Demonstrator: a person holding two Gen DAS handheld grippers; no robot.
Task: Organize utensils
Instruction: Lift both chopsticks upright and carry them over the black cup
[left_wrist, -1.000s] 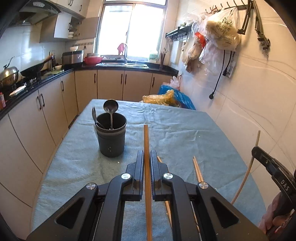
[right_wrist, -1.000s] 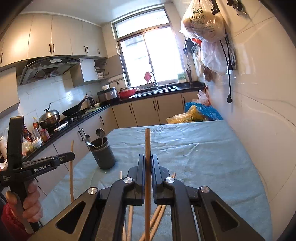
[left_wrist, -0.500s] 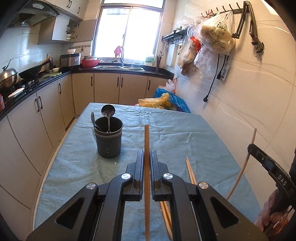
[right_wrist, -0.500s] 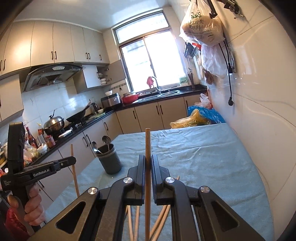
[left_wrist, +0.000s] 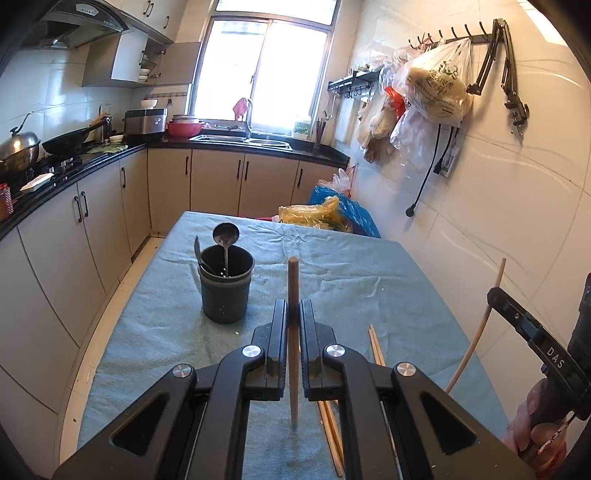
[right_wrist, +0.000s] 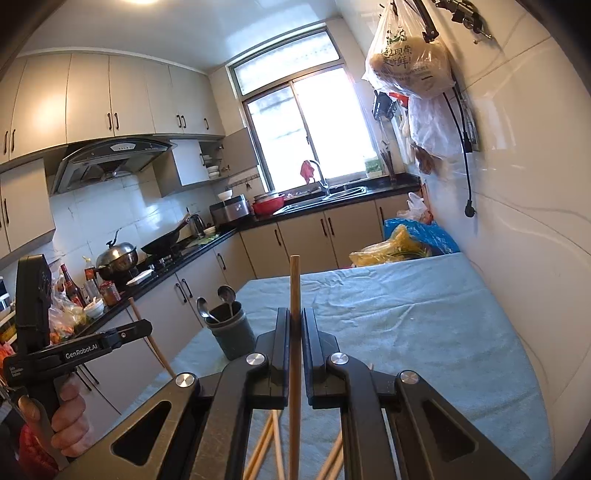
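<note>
Wooden chopsticks, 1 pinched upright in the closed left gripper and 1 in the closed right gripper, are held clear of the blue-clothed table, apparently bound for the dark utensil cup holding 2 spoons.

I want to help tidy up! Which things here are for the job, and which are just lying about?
For the job:
chopstick in left claw
chopstick in right claw
loose chopsticks
utensil cup
spoons

Just lying about:
yellow bag
blue bag
hanging bags

"GenRobot.AI" reads white along the left tongs; "DAS" shows on the right tongs; Chinese print marks the hanging bag.
</note>
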